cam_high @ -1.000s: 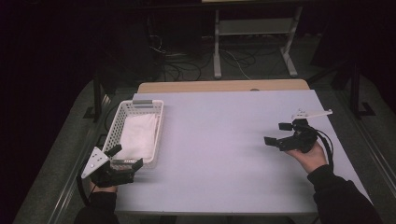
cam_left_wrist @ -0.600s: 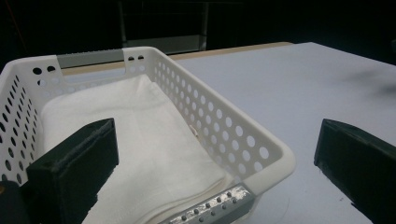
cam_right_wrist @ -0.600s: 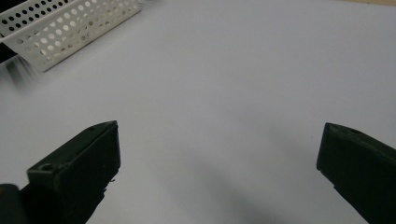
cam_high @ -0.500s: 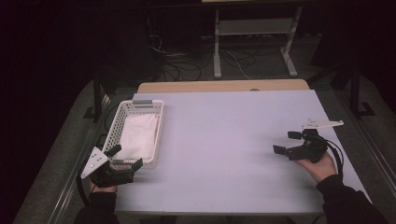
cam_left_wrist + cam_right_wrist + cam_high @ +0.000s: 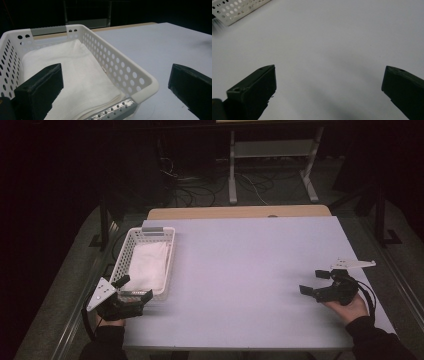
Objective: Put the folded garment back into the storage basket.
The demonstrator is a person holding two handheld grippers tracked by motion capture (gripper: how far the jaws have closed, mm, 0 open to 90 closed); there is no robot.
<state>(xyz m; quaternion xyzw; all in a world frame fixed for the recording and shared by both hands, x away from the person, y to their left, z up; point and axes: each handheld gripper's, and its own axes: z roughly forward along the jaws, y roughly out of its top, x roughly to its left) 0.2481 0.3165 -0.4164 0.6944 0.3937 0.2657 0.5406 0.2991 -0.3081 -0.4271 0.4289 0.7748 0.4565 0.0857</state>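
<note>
A white perforated basket point(image 5: 167, 240) stands at the table's left side with a folded white cloth point(image 5: 149, 265) lying flat inside it. My left gripper point(image 5: 134, 288) rests open at the basket's near end, jaws wide; in the left gripper view the basket point(image 5: 130, 72) and the cloth point(image 5: 75, 75) sit just ahead between the jaws. My right gripper point(image 5: 313, 282) hovers open near the table's right front, pointing left over bare tabletop, nothing between its jaws. The right gripper view catches a corner of the basket point(image 5: 237, 10) at top left.
The white table point(image 5: 250, 265) has a wooden strip point(image 5: 240, 212) along its far edge. Beyond it stand a metal frame point(image 5: 270, 165) and cables point(image 5: 200, 190) on a dark floor. Open tabletop stretches between the two grippers.
My right gripper has drawn back toward the near right of the table and lowered. The left gripper, basket and cloth have stayed put.
</note>
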